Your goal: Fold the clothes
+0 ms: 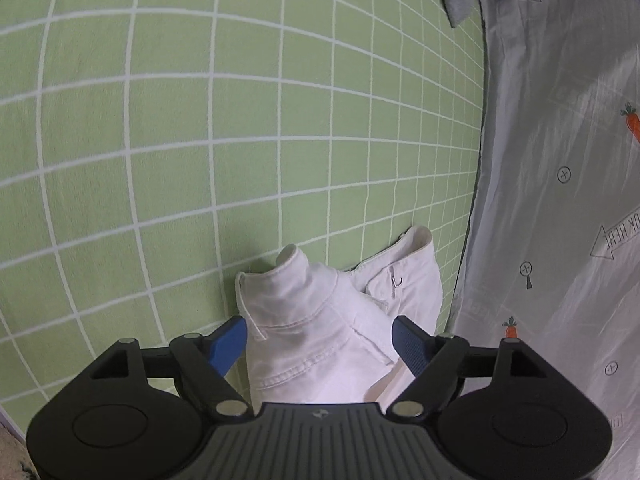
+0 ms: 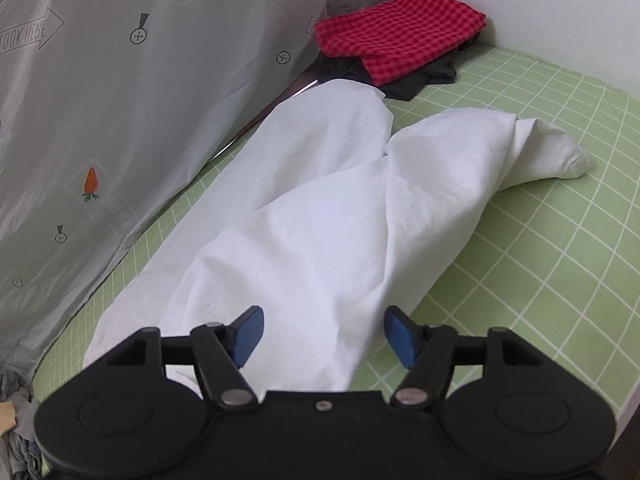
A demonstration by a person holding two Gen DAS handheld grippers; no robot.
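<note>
White trousers lie on a green gridded sheet. In the left wrist view their waistband end (image 1: pixel 336 320), with belt loops and a small metal ring, sits bunched between the blue pads of my left gripper (image 1: pixel 320 344). The pads stand apart from the cloth, so that gripper is open. In the right wrist view the two white legs (image 2: pixel 320 208) stretch away from me and fork, one tip ending at the right. My right gripper (image 2: pixel 320 338) hovers over the near leg cloth, open, its pads not pressing on the fabric.
A grey curtain (image 2: pixel 100 100) printed with carrots and arrows hangs along one side of the sheet (image 1: pixel 160 140). A red checked cloth (image 2: pixel 400 36) rests on a dark garment (image 2: pixel 420 80) in the far corner by a white wall (image 2: pixel 560 20).
</note>
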